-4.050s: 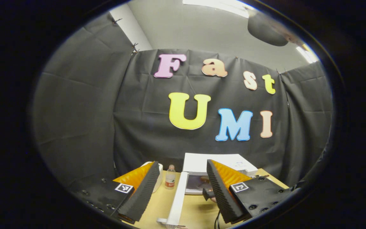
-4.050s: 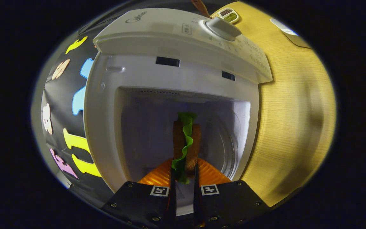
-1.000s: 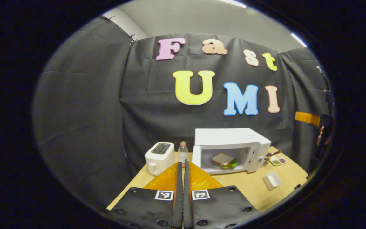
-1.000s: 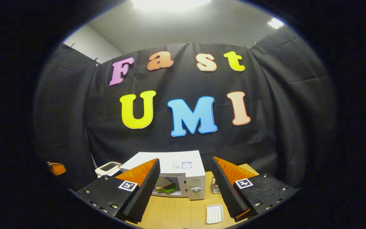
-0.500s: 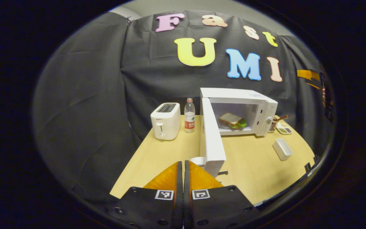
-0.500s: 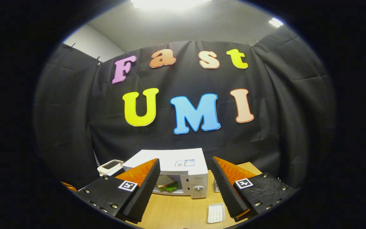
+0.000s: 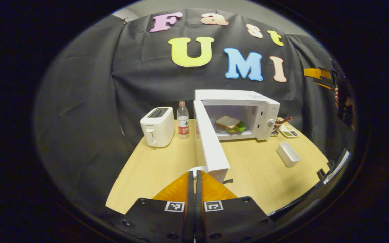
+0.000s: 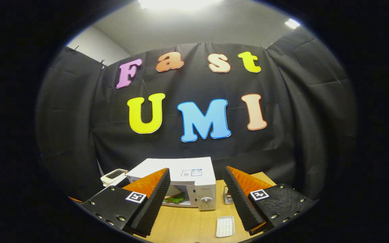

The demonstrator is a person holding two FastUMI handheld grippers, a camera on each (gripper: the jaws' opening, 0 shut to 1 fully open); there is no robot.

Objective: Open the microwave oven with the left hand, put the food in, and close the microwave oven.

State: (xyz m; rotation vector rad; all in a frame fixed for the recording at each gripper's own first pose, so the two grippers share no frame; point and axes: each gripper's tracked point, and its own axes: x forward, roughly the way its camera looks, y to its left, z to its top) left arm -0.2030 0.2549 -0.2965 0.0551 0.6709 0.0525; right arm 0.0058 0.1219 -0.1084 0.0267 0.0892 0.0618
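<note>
A sandwich (image 7: 230,124) lies inside the white microwave (image 7: 236,114) at twelve o'clock on the bench (image 7: 154,168). Its door (image 7: 209,143) stands open. Left tongs (image 7: 195,179), clenched empty, should push the door's outer face steadily. Right tongs (image 8: 196,199) hang released.

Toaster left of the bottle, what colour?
White toaster; clearest in the left gripper view.

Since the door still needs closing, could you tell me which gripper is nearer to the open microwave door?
Left. The left gripper, jaws together, sits right at the microwave door's outer edge. The right gripper, jaws apart, hangs farther back, facing the microwave.
</note>
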